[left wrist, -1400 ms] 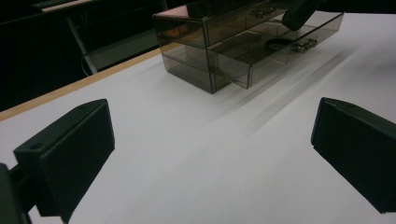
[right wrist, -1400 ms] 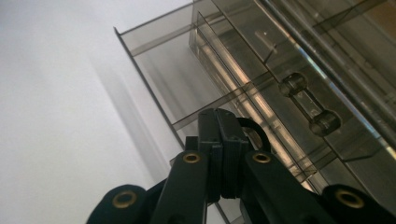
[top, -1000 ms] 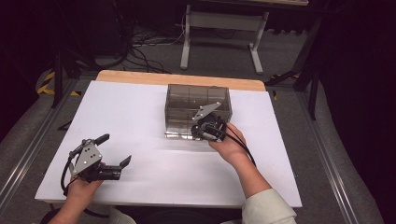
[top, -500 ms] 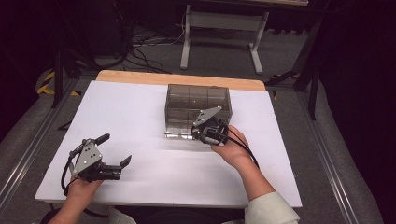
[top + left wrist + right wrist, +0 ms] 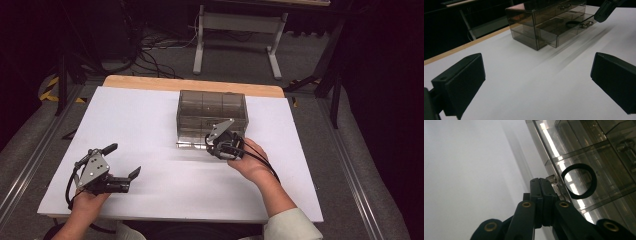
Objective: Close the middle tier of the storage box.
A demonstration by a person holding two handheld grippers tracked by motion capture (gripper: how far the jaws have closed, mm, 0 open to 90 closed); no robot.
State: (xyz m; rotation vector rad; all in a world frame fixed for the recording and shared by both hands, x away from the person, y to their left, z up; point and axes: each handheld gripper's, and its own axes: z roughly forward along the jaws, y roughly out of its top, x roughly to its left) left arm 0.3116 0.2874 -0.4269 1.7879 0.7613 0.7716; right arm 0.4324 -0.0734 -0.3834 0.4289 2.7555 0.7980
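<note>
At the centre of the high view, the right hand-held gripper is clamped shut on the metal handle of the box's lower drawer, pulled partway out with a black ring inside, while the left hand-held gripper rests wide open and empty on the surface at lower left, likely waiting its turn.

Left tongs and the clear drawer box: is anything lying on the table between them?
Nothing. In the left gripper view, only bare white table stretches from the open left tongs to the drawer box.
</note>
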